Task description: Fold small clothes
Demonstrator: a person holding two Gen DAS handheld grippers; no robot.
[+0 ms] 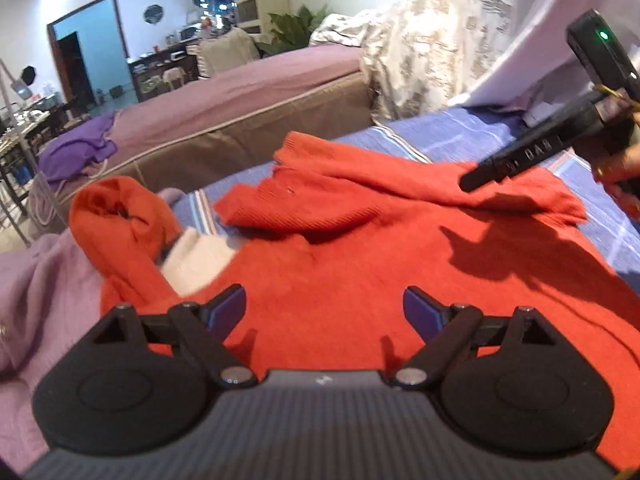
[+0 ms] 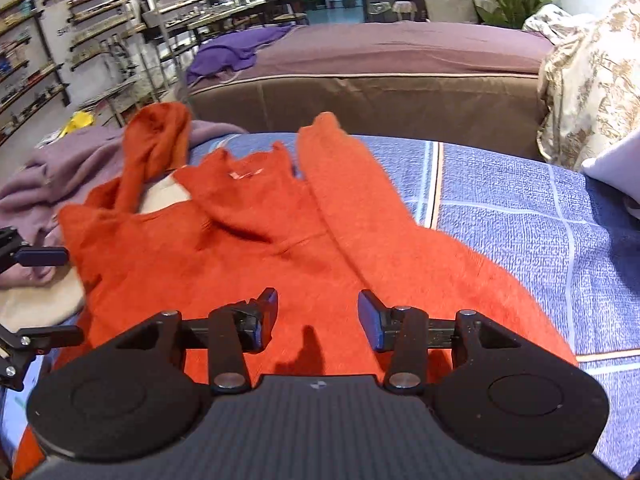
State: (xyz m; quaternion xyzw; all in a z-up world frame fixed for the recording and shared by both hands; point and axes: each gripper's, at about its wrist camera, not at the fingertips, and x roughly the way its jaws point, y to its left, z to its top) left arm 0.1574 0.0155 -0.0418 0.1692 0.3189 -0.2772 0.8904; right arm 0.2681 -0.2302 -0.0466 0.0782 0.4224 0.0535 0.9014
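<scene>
An orange-red knit sweater [image 1: 360, 264] [image 2: 248, 248] lies spread on a blue checked bed cover [image 1: 472, 136] [image 2: 520, 216]. One sleeve [image 2: 360, 200] is folded along the body; the other sleeve [image 1: 120, 224] [image 2: 156, 144] is bunched up at the far left. My left gripper [image 1: 324, 308] hovers over the sweater's body, open, with nothing between its blue pads. My right gripper [image 2: 318, 312] also hangs over the sweater, open and empty. The right gripper's black finger [image 1: 516, 160] shows at the right of the left wrist view. A left-gripper finger [image 2: 40, 257] shows at the left edge of the right wrist view.
A lilac garment [image 1: 36, 280] [image 2: 72, 168] and a cream-white cloth [image 1: 196, 260] [image 2: 40, 296] lie left of the sweater. Behind stands a second bed with a mauve cover [image 2: 400, 48] and a purple garment [image 2: 236, 50]. A floral quilt [image 1: 436, 40] [image 2: 592, 88] is piled at right.
</scene>
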